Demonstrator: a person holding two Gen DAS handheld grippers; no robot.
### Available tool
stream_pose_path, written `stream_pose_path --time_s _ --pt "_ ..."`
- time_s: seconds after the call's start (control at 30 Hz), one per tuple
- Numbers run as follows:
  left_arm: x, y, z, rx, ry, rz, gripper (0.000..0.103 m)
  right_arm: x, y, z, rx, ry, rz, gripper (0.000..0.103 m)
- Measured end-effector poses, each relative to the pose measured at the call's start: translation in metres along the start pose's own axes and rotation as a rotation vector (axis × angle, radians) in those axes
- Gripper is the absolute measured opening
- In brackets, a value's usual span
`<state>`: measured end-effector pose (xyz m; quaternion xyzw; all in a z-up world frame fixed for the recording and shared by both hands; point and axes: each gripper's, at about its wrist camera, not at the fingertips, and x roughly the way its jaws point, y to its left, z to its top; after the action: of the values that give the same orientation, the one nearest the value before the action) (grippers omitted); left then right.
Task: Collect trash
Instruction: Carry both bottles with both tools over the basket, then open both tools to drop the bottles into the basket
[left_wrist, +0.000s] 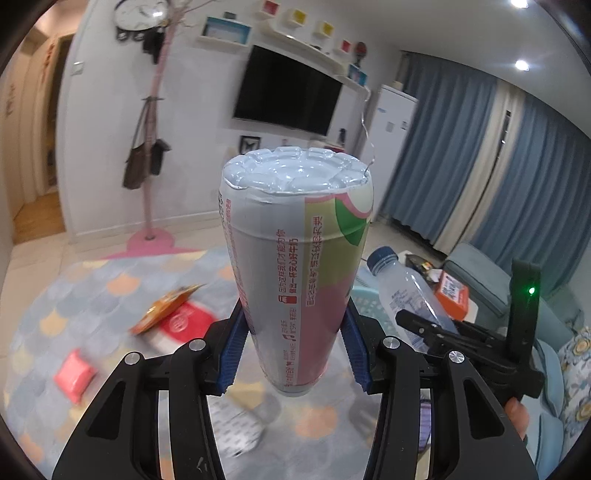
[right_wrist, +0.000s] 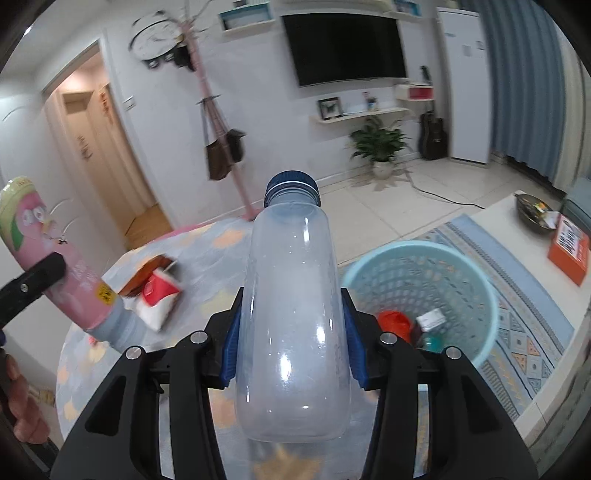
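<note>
Room: a living room with white walls, a dark television (right_wrist: 345, 44) on the wall, blue curtains (left_wrist: 461, 147) and a pink coat stand (left_wrist: 153, 122) with bags on it.
Floor: pale tiles, with a round rug (left_wrist: 110, 280) in grey, blue and orange scales.
Left gripper (left_wrist: 293, 349): its blue pads press both sides of a milk bottle (left_wrist: 299, 266) with a pink and green label; the clear bottom of the bottle points away from the camera, toward 12 o'clock.
Right gripper (right_wrist: 291, 341): partly closed on a clear water bottle (right_wrist: 291, 314), the pads on both sides of the body; the dark blue cap points to 12 o'clock.
Basket: a light blue plastic basket (right_wrist: 476, 280) stands at 3 o'clock of the water bottle in the right wrist view, with an orange-red piece and other small trash already inside.
Trash on rug: a red and white packet (left_wrist: 181, 325) and an orange wrapper (left_wrist: 166, 306) lie together at 9 o'clock of the milk bottle; a pink packet (left_wrist: 75, 374) lies apart at 8 o'clock, blurred.
Orange box (right_wrist: 569, 247): on a low pale table at 3 o'clock, beyond the basket.
</note>
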<state>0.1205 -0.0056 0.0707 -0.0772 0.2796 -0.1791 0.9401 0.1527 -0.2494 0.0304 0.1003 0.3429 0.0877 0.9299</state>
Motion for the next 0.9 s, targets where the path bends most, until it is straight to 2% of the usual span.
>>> stream_pose_path --time_s 0.3,0.57,0.77,0.9 --pt "0.082 -0.058 0.011 0.033 0.062 -0.110 0.047 0.016 -0.077 -0.001 0.125 0.028 -0.086 0.044" --pt "0.168 -0.102 -0.006 0.063 0.177 -0.184 0.047 0.061 -0.140 -0.019 0.251 0.118 -0.176 0.044" --pt "0.225 -0.126 -0.031 0.125 0.323 -0.160 0.047 0.089 -0.171 -0.039 0.268 0.134 -0.246 0.044" --pt "0.248 -0.130 -0.042 0.146 0.395 -0.146 0.047 0.100 -0.184 -0.047 0.304 0.156 -0.239 0.044"
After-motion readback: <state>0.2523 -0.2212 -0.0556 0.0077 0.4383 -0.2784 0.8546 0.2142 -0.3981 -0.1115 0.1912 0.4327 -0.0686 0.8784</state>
